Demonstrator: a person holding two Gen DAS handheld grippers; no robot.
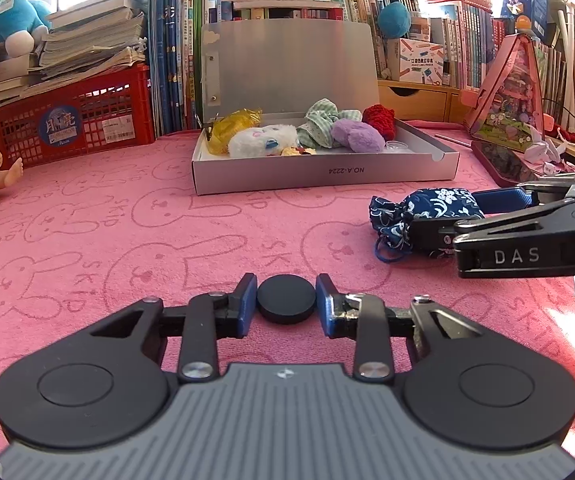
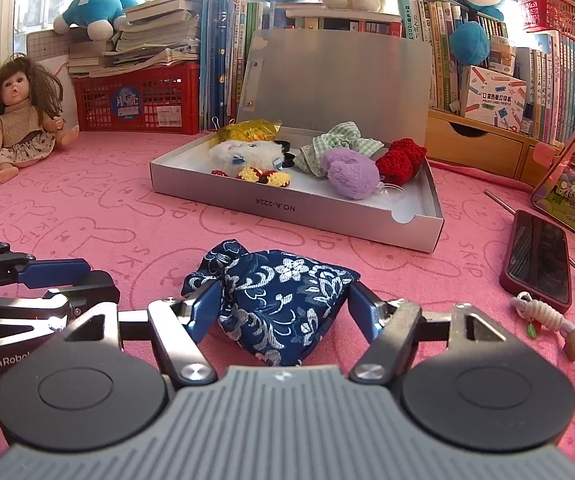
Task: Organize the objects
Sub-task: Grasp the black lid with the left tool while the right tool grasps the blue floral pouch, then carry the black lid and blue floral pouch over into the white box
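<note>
Left wrist view shows the left gripper [image 1: 286, 300] low over the pink towel [image 1: 127, 240], its blue pads touching or all but touching the two sides of a small black disc [image 1: 285, 298] that lies flat on the cloth; whether it is truly pinched I cannot tell. The disc looks rigid, smooth and light, so it should handle as a hard puck: take it across its widest part, pads square on the rim, since an off-centre pinch would likely let it squirt out.

Right wrist view shows the right gripper [image 2: 283, 306] with its fingers spread around a navy floral drawstring pouch [image 2: 283, 296], which rests on the towel between them; the left pad presses the gathered neck side, the right pad meets the far corner, so it is closing rather than clamped. The pouch looks soft and slack, probably light, and will sag and deform. A hold across the fuller middle of the body seems safer than the loose neck or the cord.

Beyond both lies the open grey box [image 2: 287, 216], already holding plush toys and scrunchies, the likely destination.
</note>
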